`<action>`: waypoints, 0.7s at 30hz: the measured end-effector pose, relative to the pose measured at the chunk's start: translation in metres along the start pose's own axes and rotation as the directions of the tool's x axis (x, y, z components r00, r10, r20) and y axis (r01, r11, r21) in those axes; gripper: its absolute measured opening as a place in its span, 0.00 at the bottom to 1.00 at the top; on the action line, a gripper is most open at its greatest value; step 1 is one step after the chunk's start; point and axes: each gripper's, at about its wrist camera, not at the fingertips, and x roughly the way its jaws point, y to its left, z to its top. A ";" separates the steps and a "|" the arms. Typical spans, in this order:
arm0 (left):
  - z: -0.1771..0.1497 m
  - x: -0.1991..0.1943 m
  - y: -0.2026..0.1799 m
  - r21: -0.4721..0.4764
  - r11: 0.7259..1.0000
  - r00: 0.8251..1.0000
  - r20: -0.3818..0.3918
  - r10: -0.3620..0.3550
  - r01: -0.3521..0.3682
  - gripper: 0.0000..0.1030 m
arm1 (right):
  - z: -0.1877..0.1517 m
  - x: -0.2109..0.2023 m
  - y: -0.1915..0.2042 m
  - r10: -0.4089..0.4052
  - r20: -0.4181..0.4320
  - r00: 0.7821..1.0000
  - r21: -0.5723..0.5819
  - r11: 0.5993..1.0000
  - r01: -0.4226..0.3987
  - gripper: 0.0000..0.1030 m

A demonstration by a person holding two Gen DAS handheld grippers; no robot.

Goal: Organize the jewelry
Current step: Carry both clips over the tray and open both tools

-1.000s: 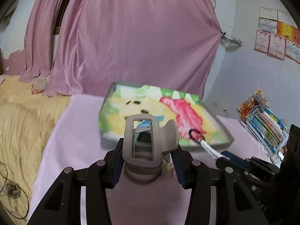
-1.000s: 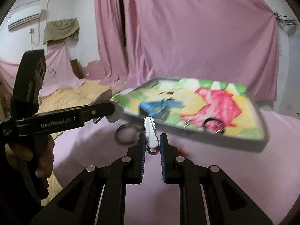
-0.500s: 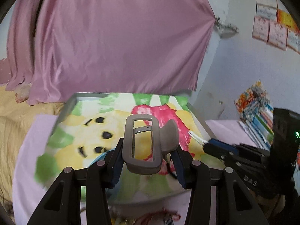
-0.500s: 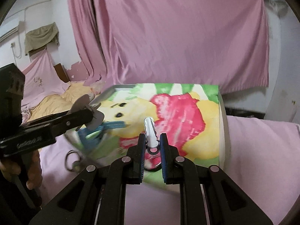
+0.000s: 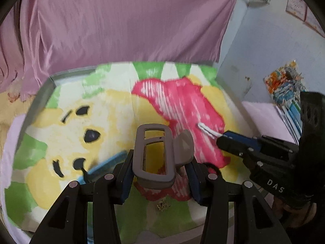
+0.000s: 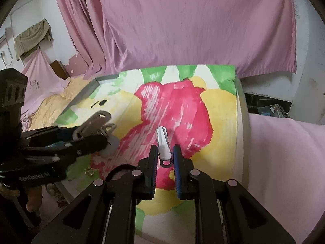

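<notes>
A tray (image 5: 46, 85) lined with a yellow cartoon bear in a red shirt fills both views. My left gripper (image 5: 159, 168) is shut on a grey claw hair clip (image 5: 154, 154), held upright above the tray's middle. My right gripper (image 6: 165, 158) is shut on a white wavy hair clip (image 6: 162, 144) over the red patch. In the right wrist view the left gripper (image 6: 95, 138) and the grey clip (image 6: 95, 122) are at the left. In the tray lie a blue clip (image 5: 105, 164), a black hair tie (image 6: 119, 168) and a small gold piece (image 5: 162, 205).
A pink curtain hangs behind the tray. Colourful books or packets (image 5: 284, 89) are stacked at the right by the wall. Pink cloth (image 6: 284, 152) covers the surface right of the tray. Yellow bedding (image 6: 54, 103) lies to the left.
Both grippers have moved forward over the tray and tipped downward, so the tray now fills the views. Each still holds its clip as before.
</notes>
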 end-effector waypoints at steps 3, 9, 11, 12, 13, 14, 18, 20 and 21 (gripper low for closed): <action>-0.002 0.002 0.000 0.001 1.000 1.000 -0.004 -0.001 0.001 0.44 | -0.002 0.008 0.000 0.001 -0.017 1.000 0.002 1.000 -0.001 0.13; -0.002 0.000 0.001 -0.013 1.000 1.000 -0.001 -0.001 0.001 0.52 | -0.002 0.012 0.002 0.000 -0.019 1.000 0.012 1.000 0.000 0.14; -0.004 -0.004 0.002 -0.022 1.000 1.000 0.022 -0.007 0.008 0.59 | -0.004 0.007 0.003 -0.007 -0.002 1.000 0.018 1.000 0.007 0.21; -0.004 -0.008 0.003 -0.026 1.000 0.999 0.036 -0.009 0.010 0.61 | -0.005 0.004 0.003 -0.011 0.009 1.000 0.020 1.000 0.011 0.28; -0.005 -0.010 0.003 -0.027 1.000 0.999 0.048 -0.007 0.009 0.61 | -0.006 0.001 0.002 -0.013 0.021 1.000 0.021 1.000 0.013 0.30; -0.005 -0.012 0.003 -0.028 1.000 0.998 0.058 -0.006 0.007 0.61 | -0.007 -0.004 0.003 -0.019 0.040 0.999 0.026 1.000 0.018 0.30; -0.012 -0.030 0.003 -0.033 0.999 0.992 0.129 0.005 -0.001 0.64 | -0.013 -0.021 0.003 -0.041 0.105 0.994 0.043 0.998 0.036 0.38; -0.016 -0.040 0.003 -0.038 0.999 0.984 0.177 0.021 -0.015 0.69 | -0.017 -0.034 0.005 -0.042 0.154 0.987 0.048 0.998 0.035 0.40; -0.020 -0.049 0.004 -0.047 0.999 0.976 0.214 0.032 -0.022 0.72 | -0.019 -0.040 0.005 -0.047 0.174 0.984 0.048 0.998 0.039 0.44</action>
